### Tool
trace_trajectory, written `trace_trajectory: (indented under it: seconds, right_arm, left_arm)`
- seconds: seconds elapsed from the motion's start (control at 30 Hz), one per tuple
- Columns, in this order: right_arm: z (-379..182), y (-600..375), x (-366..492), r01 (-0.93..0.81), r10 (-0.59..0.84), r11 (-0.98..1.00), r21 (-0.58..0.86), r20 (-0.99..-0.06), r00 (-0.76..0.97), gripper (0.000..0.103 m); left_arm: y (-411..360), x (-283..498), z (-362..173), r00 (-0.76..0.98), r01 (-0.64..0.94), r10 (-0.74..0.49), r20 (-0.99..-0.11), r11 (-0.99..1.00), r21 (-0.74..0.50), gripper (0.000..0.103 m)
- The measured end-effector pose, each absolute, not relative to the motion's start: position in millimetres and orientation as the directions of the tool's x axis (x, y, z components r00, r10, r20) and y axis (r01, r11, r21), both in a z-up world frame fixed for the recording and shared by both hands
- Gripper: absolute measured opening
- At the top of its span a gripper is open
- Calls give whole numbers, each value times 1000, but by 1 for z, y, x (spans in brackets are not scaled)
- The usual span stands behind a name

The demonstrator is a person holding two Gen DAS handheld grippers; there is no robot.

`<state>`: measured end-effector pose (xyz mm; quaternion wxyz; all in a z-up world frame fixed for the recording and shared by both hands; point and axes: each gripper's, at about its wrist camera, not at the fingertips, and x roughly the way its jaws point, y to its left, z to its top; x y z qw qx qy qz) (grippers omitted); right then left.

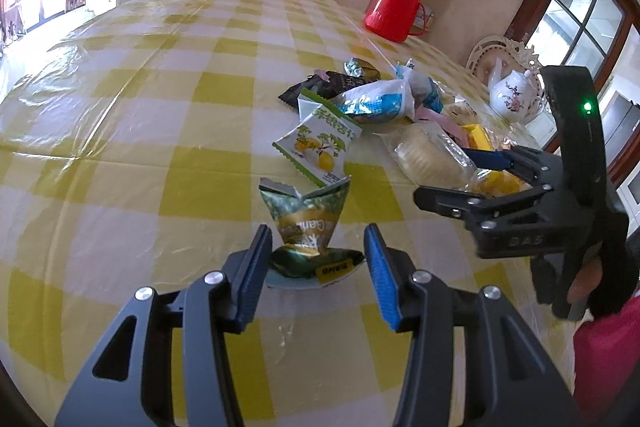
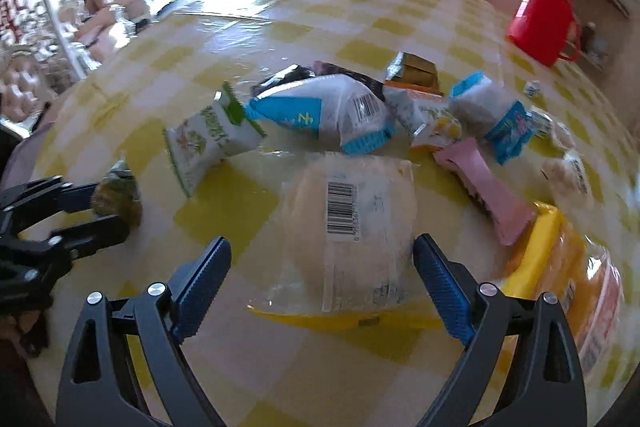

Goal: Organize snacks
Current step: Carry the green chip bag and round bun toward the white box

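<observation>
Your left hand-held gripper [image 1: 316,269] stands partly open around the small dark-green crinkled foil snack packet [image 1: 310,227], and the blue pads [image 1: 380,277] show a gap on each side of it, so it is not gripped. The packet lies on the yellow-and-white checked table [image 1: 140,131] at about 6 o'clock of the left wrist view, apart from the pile. If you lift now, I judge the left hand-held gripper would come up with nothing; if you close off-centre, one pad could push the light packet sideways.

Your right hand-held gripper [image 2: 322,281] is wide open with its pads either side of the clear-wrapped pale round cake with a barcode label [image 2: 348,211], and I see no pressure on the wrapper. That film looks slippery and soft. A hard squeeze could crush the cake, and a light one may catch only loose wrapper.

The yellow-and-orange plastic packet [image 2: 560,263] lies close at 3 o'clock, and the pink bar wrapper [image 2: 486,187] at 2 o'clock. A finger dropping there could drag them along. The white-and-green lemon-printed sachet [image 1: 316,141] sits at 12 o'clock of the green packet, near enough to be nudged.
</observation>
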<state>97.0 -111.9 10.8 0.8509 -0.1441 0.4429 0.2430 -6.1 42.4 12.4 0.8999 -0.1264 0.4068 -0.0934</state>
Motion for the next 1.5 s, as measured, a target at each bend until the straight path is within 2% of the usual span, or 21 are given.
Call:
trace_trajectory:
  seconds: [0.1, 0.17, 0.23, 0.33, 0.57, 0.9, 0.93, 1.0, 1.03, 1.23, 1.5]
  right_arm:
    - [5, -103, 103, -469, 210, 880, -74, -824, 526, 90]
    - [-1, -103, 108, -429, 177, 898, -93, -817, 549, 86]
    - [1, -111, 102, -371, 155, 924, -92, -798, 583, 64]
    - [6, -124, 76, -305, 153, 951, -53, -776, 612, 62]
    - [19, -157, -3, -187, 169, 981, 52, -701, 692, 61]
    - [24, -182, -54, -90, 232, 964, 248, -631, 740, 61]
    - [23, -184, -56, -92, 243, 960, 263, -628, 739, 61]
    - [21, -186, -63, -103, 270, 951, 293, -618, 738, 61]
    - [22, -186, -70, -110, 281, 946, 303, -608, 743, 61]
    - [22, -186, -82, -122, 295, 942, 312, -601, 743, 61]
    - [21, -181, -96, -150, 312, 940, 307, -589, 746, 61]
  left_arm:
    - [42, -6, 12, 650, 60, -266, -711, 952, -302, 49]
    - [41, -5, 12, 647, 57, -263, -715, 952, -299, 49]
    - [40, -4, 11, 645, 57, -262, -718, 953, -298, 49]
    - [39, -3, 10, 642, 65, -269, -718, 952, -299, 48]
    - [41, -4, 10, 645, 72, -276, -713, 950, -303, 47]
    - [40, -22, 19, 700, 68, -244, -671, 959, -277, 44]
    - [40, -27, 20, 707, 67, -244, -664, 958, -280, 42]
    - [40, -37, 22, 710, 81, -255, -657, 955, -284, 28]
    - [40, -41, 22, 708, 86, -256, -659, 956, -279, 28]
    - [41, -53, 20, 689, 87, -234, -686, 966, -243, 28]
    - [47, -83, 30, 714, 107, -214, -667, 974, -198, 28]
